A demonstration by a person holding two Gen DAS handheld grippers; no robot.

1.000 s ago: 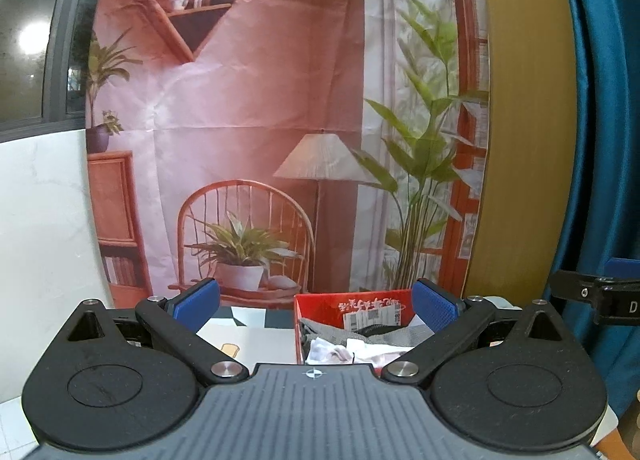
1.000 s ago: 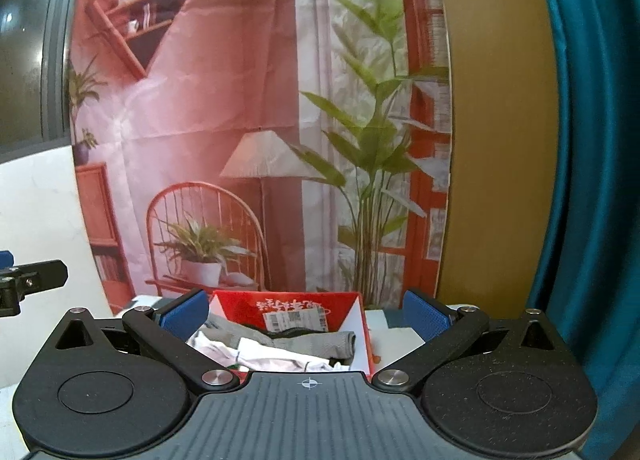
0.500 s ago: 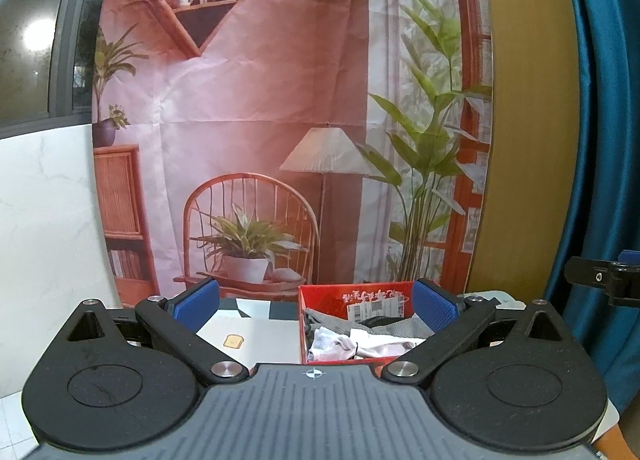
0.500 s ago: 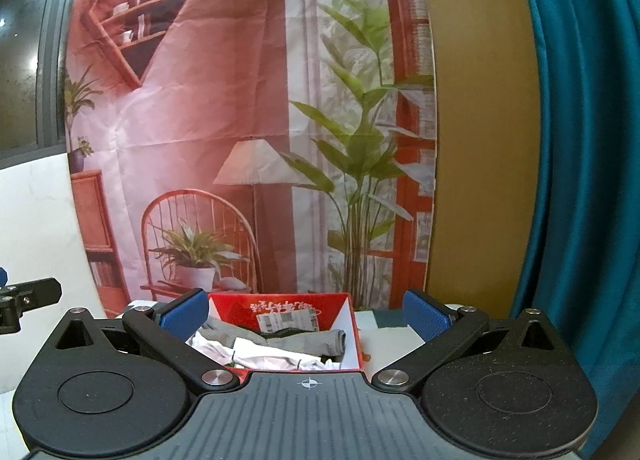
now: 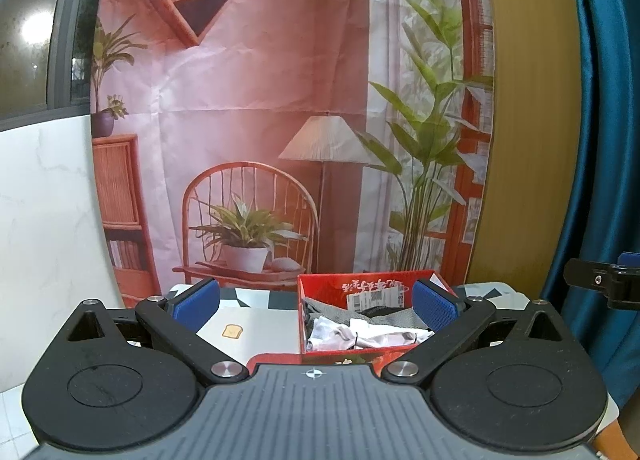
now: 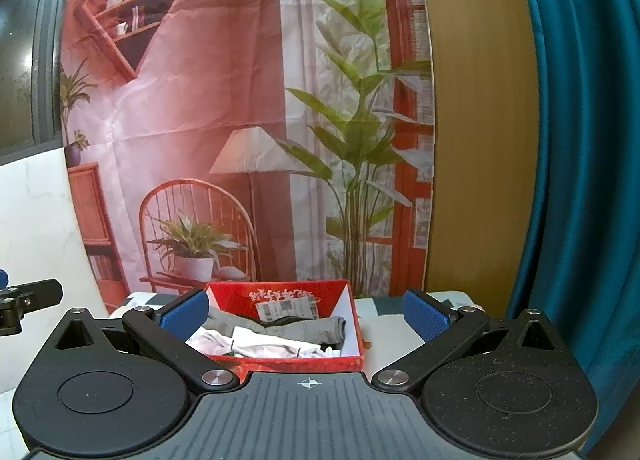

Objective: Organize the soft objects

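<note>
A red box (image 5: 328,288) stands on the table and holds grey socks (image 5: 396,316) and white socks (image 5: 360,334). In the right wrist view the same red box (image 6: 354,316) shows grey socks (image 6: 304,328) over white socks (image 6: 256,346). My left gripper (image 5: 316,304) is open and empty, held above and in front of the box. My right gripper (image 6: 306,312) is open and empty, also in front of the box. Each gripper shows at the edge of the other's view.
A white sheet with a small toast picture (image 5: 240,330) lies left of the box on a black-and-white patterned table (image 5: 260,294). A printed room backdrop (image 5: 280,120) hangs behind. A teal curtain (image 6: 580,140) hangs at the right.
Both grippers have tilted or risen a little, so the box sits lower and more of its inside shows. Both stay open and empty.
</note>
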